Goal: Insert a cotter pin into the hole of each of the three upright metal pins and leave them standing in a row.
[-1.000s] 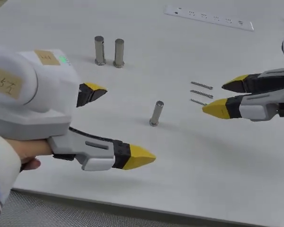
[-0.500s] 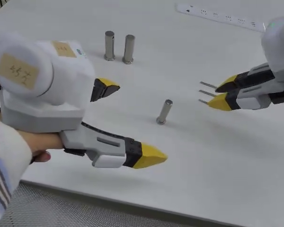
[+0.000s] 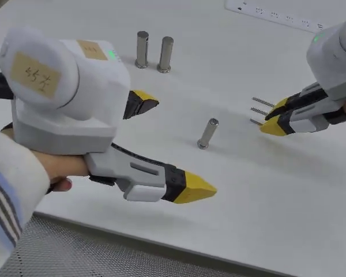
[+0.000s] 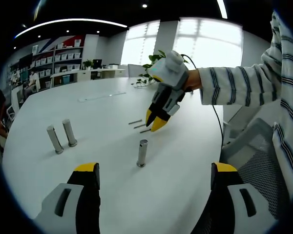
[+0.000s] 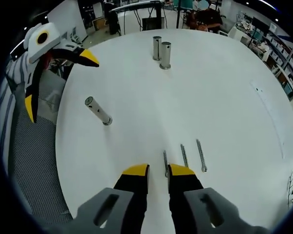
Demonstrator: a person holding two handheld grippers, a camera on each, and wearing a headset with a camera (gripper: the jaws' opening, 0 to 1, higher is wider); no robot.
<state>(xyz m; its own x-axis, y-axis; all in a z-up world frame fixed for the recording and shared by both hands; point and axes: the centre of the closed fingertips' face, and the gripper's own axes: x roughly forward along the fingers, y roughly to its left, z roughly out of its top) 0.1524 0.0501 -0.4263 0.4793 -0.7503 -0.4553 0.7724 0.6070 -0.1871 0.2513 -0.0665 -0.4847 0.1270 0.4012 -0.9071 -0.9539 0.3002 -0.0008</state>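
Three upright metal pins stand on the white table: two side by side at the back [image 3: 142, 49] [image 3: 165, 53], one alone nearer the middle [image 3: 207, 133], also the lone pin [image 4: 142, 152] [image 5: 98, 111]. Three cotter pins [image 3: 259, 111] lie in a row to its right. My right gripper [image 3: 271, 124] is down at them, its jaws narrowed to a small gap. The nearest cotter pin [image 5: 165, 163] lies on the table between the right gripper [image 5: 158, 170] tips. My left gripper [image 3: 173, 144] [image 4: 155, 166] hovers wide open, left of the lone pin, holding nothing.
A white power strip [image 3: 271, 12] lies at the table's far edge. The table's near edge [image 3: 161, 245] runs below my left gripper, with grey mesh [image 3: 63, 254] under it. A striped sleeve [image 4: 234, 85] holds the right gripper [image 4: 156, 122].
The right gripper has come down and left onto the cotter pins, and its jaws have narrowed. The left gripper stays wide open; the head view has shifted.
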